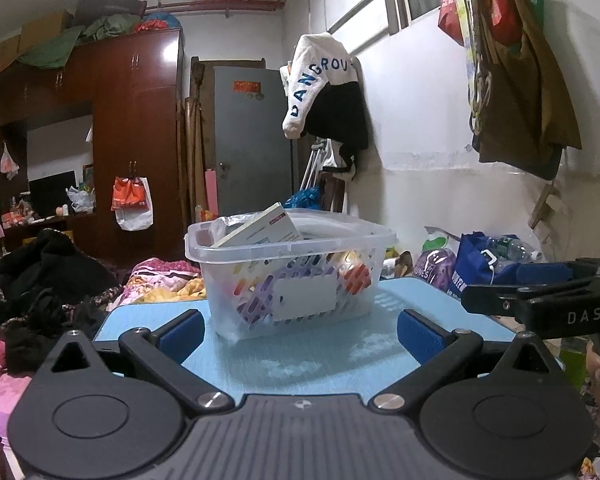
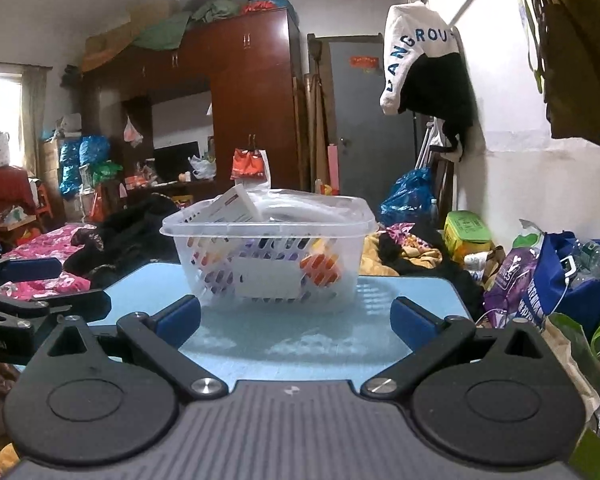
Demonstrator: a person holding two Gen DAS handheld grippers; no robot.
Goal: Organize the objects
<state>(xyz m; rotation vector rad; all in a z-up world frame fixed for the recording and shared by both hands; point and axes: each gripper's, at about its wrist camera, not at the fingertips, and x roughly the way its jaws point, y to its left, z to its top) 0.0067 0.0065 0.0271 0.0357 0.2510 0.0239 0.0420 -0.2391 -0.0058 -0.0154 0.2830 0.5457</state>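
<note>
We find both sets of jaws spread wide with nothing between them. Ahead of the left gripper [image 1: 299, 330], a strip of bare blue tabletop [image 1: 308, 364] runs to the clear plastic basket [image 1: 290, 270], the only obstacle on it. The right gripper [image 2: 296, 320] faces the same basket [image 2: 270, 250] across bare tabletop [image 2: 300, 352]. Right of the left jaws, the right gripper [image 1: 540, 300] blocks passage. Beyond the tabletop's right edge, bags [image 2: 548, 276] crowd against the wall.

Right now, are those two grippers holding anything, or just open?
Left gripper: open, holding nothing, short of the basket.
Right gripper: open, holding nothing.
</note>
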